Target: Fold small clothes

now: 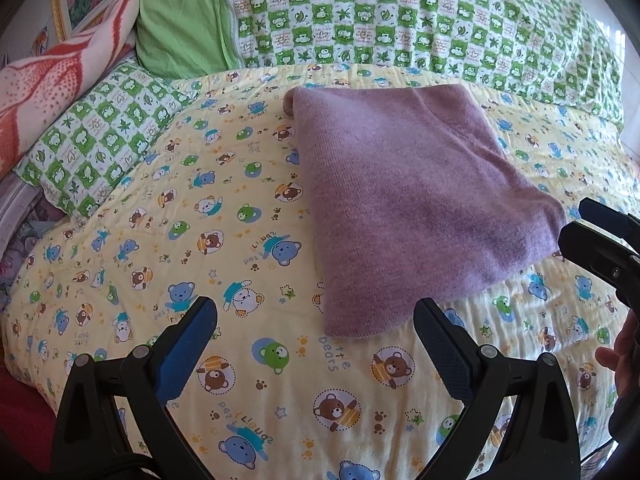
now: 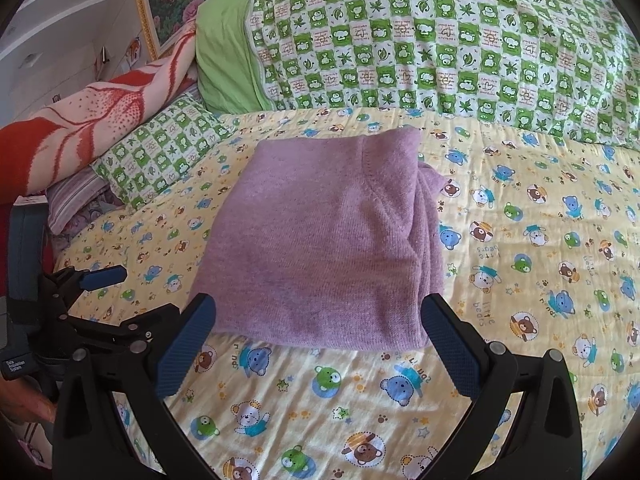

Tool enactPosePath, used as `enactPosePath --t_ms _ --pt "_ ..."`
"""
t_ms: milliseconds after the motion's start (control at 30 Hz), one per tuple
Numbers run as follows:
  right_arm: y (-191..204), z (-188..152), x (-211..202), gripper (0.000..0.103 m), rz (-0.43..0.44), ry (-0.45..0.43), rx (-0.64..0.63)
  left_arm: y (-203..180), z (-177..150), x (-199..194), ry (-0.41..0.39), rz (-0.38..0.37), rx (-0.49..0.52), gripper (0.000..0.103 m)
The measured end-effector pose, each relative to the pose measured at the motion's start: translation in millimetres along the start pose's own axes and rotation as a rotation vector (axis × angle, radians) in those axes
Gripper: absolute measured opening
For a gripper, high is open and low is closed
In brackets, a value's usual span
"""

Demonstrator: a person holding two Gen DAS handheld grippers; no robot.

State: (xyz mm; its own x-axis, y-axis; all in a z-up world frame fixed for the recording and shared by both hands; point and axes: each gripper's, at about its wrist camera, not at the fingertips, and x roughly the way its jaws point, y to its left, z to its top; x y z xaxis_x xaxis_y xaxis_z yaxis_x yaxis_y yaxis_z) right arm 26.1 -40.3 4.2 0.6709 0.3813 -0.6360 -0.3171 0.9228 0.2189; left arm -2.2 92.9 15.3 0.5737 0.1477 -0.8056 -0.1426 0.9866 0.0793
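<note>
A folded purple sweater point(image 1: 416, 200) lies in the middle of the frame on the yellow bear blanket point(image 1: 248, 364). The left gripper point(image 1: 316, 344) and the right gripper point(image 2: 320, 340) are both wide open and hold nothing.

The yellow bear-print quilt point(image 2: 500, 184) carries "little bears" point(image 2: 486, 312) near its right edge (upside down in the left wrist view); a white label on the left gripper point(image 2: 100, 276) reads "Data Acquisition System".

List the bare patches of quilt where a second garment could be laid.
Free: the bear quilt right of the purple sweater, and the strip between it and both open tongs. Crowded: the far edge, by the green checked pillows and red blanket.
</note>
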Motion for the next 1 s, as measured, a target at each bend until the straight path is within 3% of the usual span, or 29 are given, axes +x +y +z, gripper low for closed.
enactPosePath --t_ms 1000 --pt "-12 4 -4 0.102 -0.013 -0.007 0.037 -2 7 -2 -0.002 -0.023 -0.008 0.098"
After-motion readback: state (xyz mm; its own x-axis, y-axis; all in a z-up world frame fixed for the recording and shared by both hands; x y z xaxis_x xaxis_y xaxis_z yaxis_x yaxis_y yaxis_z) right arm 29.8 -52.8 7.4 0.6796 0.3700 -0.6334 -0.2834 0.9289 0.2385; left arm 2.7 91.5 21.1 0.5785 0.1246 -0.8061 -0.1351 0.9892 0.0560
